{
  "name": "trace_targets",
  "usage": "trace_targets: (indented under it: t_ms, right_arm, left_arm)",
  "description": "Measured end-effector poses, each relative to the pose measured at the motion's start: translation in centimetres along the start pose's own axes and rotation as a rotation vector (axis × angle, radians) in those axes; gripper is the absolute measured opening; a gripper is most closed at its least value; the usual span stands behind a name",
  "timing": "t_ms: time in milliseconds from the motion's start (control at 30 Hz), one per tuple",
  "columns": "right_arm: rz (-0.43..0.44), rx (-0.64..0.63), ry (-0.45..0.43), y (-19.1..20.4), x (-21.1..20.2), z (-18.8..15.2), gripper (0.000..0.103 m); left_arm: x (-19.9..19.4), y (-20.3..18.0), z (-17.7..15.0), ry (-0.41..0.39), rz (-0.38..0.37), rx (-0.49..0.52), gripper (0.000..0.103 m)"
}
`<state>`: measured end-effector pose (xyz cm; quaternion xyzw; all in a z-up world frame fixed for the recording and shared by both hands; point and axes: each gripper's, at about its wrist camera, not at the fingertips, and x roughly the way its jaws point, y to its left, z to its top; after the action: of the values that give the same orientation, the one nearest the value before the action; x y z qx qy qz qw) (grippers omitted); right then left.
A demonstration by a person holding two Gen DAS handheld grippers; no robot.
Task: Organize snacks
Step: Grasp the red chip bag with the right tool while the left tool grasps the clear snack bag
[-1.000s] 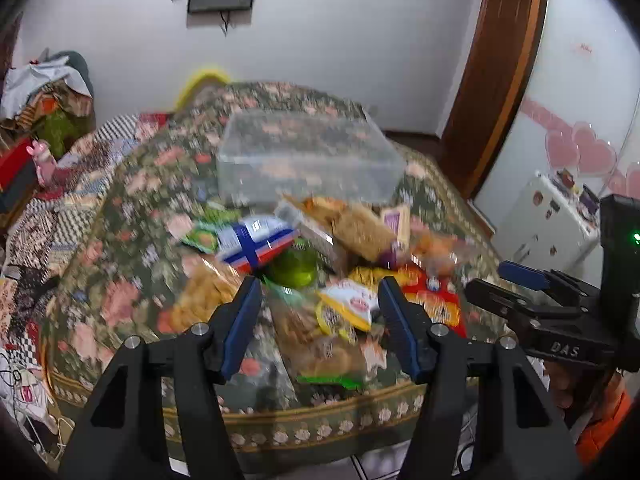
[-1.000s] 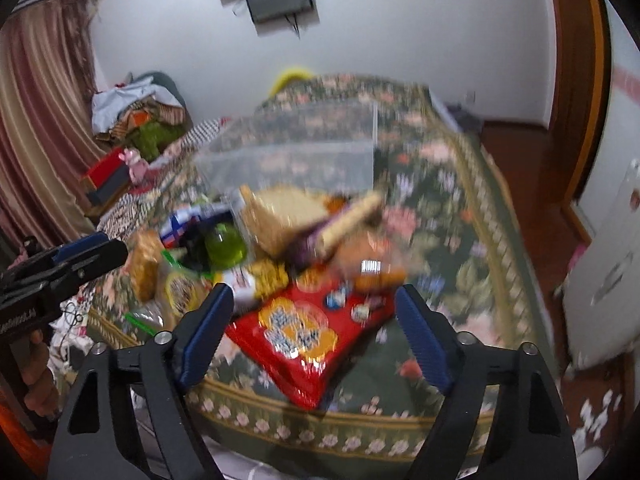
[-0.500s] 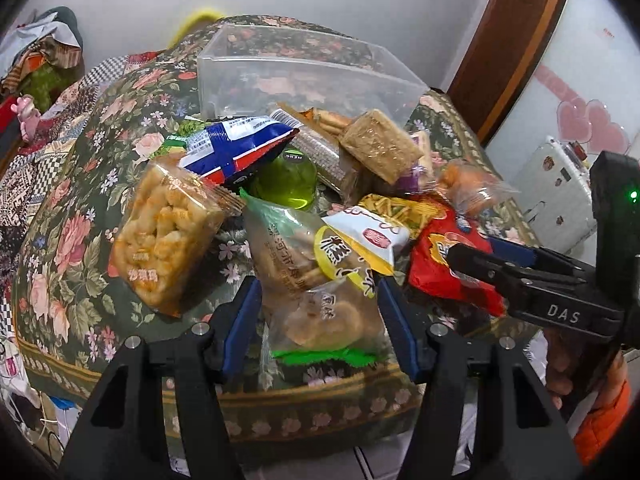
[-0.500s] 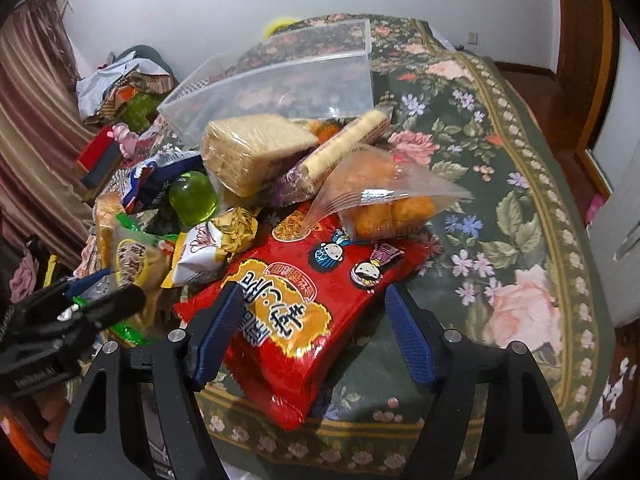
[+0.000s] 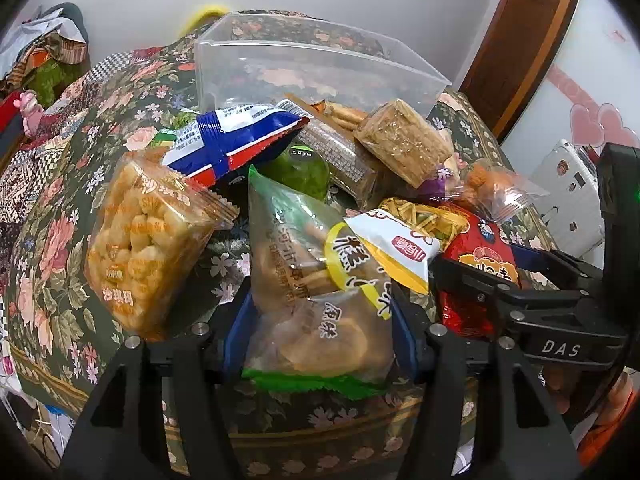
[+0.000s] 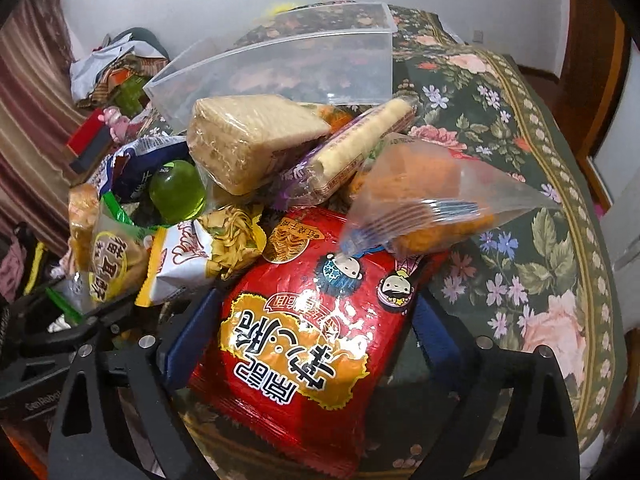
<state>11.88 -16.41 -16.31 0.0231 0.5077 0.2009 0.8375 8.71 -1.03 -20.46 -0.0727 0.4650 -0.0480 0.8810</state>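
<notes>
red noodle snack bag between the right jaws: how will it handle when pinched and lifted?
Probably crinkly and slippery: the red bag has glossy film with glare. Likely light and puffy, so it may dent as the right gripper, jaws opening now, pinches it. The clear orange-snack bag rests on its far end and may slide off.

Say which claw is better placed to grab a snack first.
Left, probably. The left claw is closing round the clear cookie bag; the right claw straddles the red packet but is opening.
</notes>
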Motion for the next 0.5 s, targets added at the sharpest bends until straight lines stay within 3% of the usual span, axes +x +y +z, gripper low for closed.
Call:
trace_targets:
  t_ms: [100, 167, 500]
  right_arm:
    - [-0.018, -0.012, -0.015, -0.2, -0.3, -0.3, 0.075]
    - [-0.019, -0.021, -0.016, -0.3, -0.5, -0.2, 0.070]
    - [0.018, -0.031, -0.053, -0.5, -2.7, -0.6, 0.070]
  left_arm:
    - [-0.2, 0.2, 0.1, -0.007, 0.004, 0.001, 0.052]
    - [-0.5, 0.2, 0.1, -0.010, 0.006, -0.002, 0.050]
    - [-4.3, 0.3, 1.0, -0.104, 0.008, 0.006, 0.044]
